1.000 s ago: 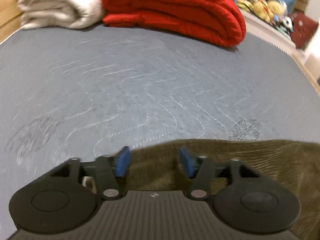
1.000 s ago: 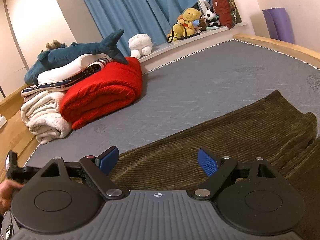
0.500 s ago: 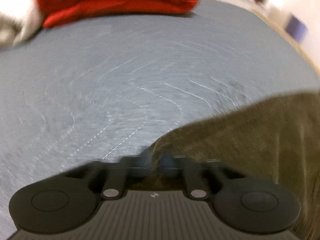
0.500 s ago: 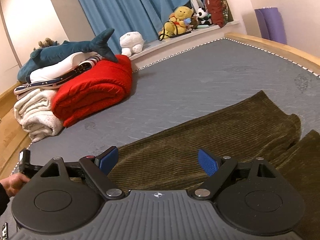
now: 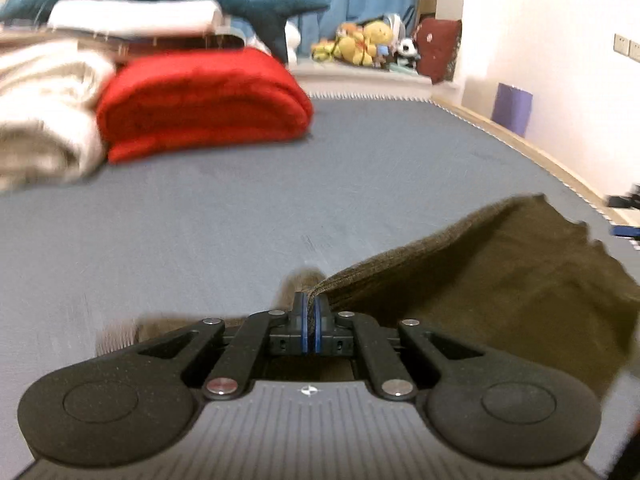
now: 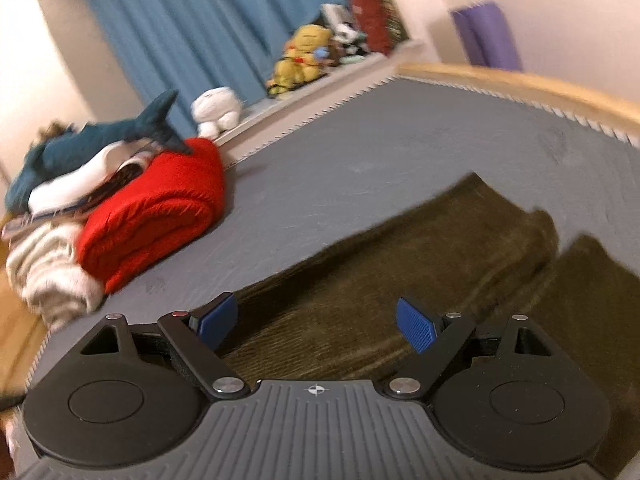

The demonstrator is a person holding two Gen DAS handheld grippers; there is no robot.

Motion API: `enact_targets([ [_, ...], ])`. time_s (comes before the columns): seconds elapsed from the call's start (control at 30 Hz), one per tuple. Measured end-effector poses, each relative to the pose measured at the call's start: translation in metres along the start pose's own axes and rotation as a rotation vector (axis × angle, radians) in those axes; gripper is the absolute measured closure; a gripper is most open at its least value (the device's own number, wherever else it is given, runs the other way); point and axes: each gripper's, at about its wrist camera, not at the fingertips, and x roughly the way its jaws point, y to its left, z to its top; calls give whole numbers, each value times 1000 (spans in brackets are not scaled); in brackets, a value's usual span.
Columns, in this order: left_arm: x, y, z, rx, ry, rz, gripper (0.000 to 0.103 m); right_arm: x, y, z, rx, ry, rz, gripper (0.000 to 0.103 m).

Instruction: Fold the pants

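Left claw (image 5: 311,309) pinched shut on ribbed olive corduroy pants (image 5: 500,264), edge lifted off grey quilted mattress (image 5: 240,216). Right claw (image 6: 316,322) gaped wide over pants (image 6: 400,264), empty; plush red blanket (image 6: 160,216) beyond.

Red blanket (image 5: 200,100) beyond bare mattress (image 5: 200,232)

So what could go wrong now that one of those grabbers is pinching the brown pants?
The left hand-held gripper pinches only a thin edge of the olive corduroy pants, so the fabric could slip out when lifted. The right hand-held gripper is open above the pants, holding nothing, so one-sided pulling may bunch or skew the fold. Both views are blurred, hinting at fast motion that could drag the pants across the grey mattress.
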Motion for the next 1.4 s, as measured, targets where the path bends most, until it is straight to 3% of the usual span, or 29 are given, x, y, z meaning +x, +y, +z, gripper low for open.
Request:
enact_targets([
  [0.13,-6,-12,-55,-135,219,-31,100,9,-18,-10,154,54,-24,15],
  [0.2,1,-11,-72,-146,299,-45,100,12,-23,-16,188,74,-50,15],
  [0.27,-3,4,-76,-246,296,-22,98,15,-26,-21,213,90,-65,15],
  [0.33,-11,24,-74,-378,257,-87,86,17,-28,-25,230,100,-77,15],
  [0.4,-13,39,-77,-507,247,-147,64,16,-30,-26,241,101,-86,15],
  [0.5,1,48,-83,-599,309,-142,55,16,-34,-27,256,91,-106,15],
  [0.63,24,59,-91,-709,375,-87,53,19,-41,-24,278,80,-124,15],
  [0.73,24,71,-90,-772,334,-48,48,22,-46,-20,270,64,-127,18],
  [0.77,23,74,-88,-787,315,-34,48,23,-48,-17,266,52,-126,27],
  [0.83,20,81,-83,-814,283,-6,48,28,-51,-11,259,29,-120,46],
  [0.87,21,81,-80,-822,278,5,49,32,-53,-8,253,21,-113,60],
  [0.9,23,81,-78,-821,279,22,63,37,-55,-5,248,15,-110,66],
  [0.93,23,80,-76,-809,285,47,72,44,-57,-3,245,10,-112,66],
  [0.97,23,80,-73,-794,288,74,89,50,-60,-1,247,5,-119,66],
  [1.0,24,78,-72,-785,283,93,92,58,-63,1,253,5,-125,65],
  [1.23,5,75,-55,-765,121,175,95,127,-96,6,327,67,-126,50],
  [1.4,11,76,-53,-757,141,183,95,162,-116,8,372,80,-99,49],
])
